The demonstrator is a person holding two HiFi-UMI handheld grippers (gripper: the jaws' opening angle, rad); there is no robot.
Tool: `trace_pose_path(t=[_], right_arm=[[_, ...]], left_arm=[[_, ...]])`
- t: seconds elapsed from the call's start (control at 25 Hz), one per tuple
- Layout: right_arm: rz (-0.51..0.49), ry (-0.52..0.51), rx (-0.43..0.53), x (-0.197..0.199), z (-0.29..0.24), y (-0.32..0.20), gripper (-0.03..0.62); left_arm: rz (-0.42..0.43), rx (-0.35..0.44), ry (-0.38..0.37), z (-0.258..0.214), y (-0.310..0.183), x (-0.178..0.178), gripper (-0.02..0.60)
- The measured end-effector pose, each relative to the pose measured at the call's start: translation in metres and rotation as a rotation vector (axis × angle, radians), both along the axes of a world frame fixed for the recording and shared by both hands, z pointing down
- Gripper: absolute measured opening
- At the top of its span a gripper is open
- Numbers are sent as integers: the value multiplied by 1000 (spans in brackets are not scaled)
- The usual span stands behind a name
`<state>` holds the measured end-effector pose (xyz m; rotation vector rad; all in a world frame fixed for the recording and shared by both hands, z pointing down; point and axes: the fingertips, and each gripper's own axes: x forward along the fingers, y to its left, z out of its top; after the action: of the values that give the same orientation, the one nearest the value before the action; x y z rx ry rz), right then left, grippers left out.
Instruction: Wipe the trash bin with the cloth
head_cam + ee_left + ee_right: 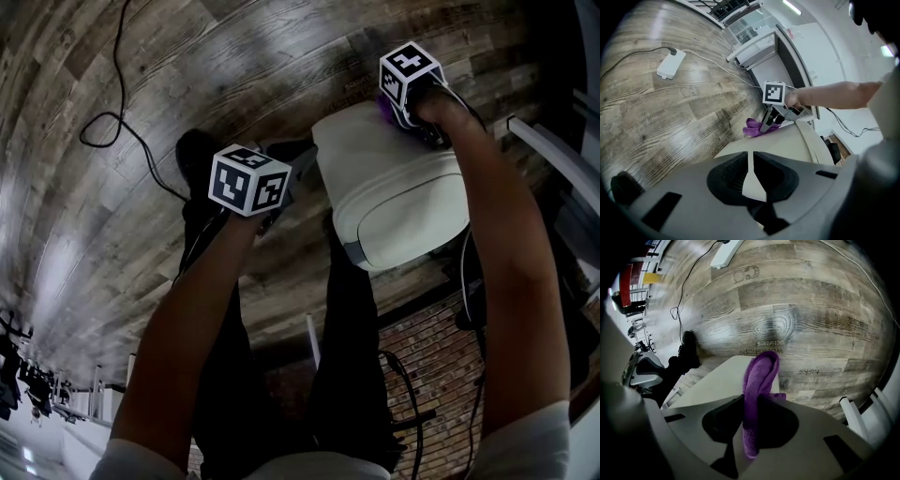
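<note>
Wiping is the step in hand. The right gripper [401,111] is clamping the cloth [759,380] tight between its 2 jaws and holding it on the far corner of the bin [394,192], where the purple fold is touching the cream lid.

The left gripper [751,161] is hovering just beside the bin's near-left edge. Its 2 jaws are drawn together to a thin slit, gripping nothing, and aiming across the lid toward the cloth.

The next move is probably a stroke: dragging the cloth back over the lid from that far corner, with the fold kept pressed flat so it is rubbing rather than skimming. Most of the lid and the bin's sides look as if they are waiting for their pass, though no dirt is showing.

The cloth is folded into 1 narrow strip. Its long axis is running in line with the jaws, and its looped end is pointing away from the right gripper, out past the bin's far edge.
</note>
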<state>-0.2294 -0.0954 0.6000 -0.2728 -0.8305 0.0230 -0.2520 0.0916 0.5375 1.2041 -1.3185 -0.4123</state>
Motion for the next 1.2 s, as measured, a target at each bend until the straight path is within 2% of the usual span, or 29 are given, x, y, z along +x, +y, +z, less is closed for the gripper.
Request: trace_pose_path(t=[0.4, 0.56, 0.92, 1.08, 1.2], right_arm=[[-98, 54, -24, 3, 5, 55, 81], [-100, 77, -53, 6, 8, 84, 81], [-34, 109, -117, 21, 15, 159, 81], [-1, 135, -198, 37, 16, 212, 81], [74, 139, -282, 44, 15, 256, 81]], left_arm=[[-47, -2, 11, 3, 28, -5, 34], [-64, -4, 15, 7, 41, -10, 34], [-97, -19, 18, 10, 71, -24, 34], [-105, -30, 14, 13, 85, -31, 34], [-111, -44, 10, 15, 98, -35, 34]])
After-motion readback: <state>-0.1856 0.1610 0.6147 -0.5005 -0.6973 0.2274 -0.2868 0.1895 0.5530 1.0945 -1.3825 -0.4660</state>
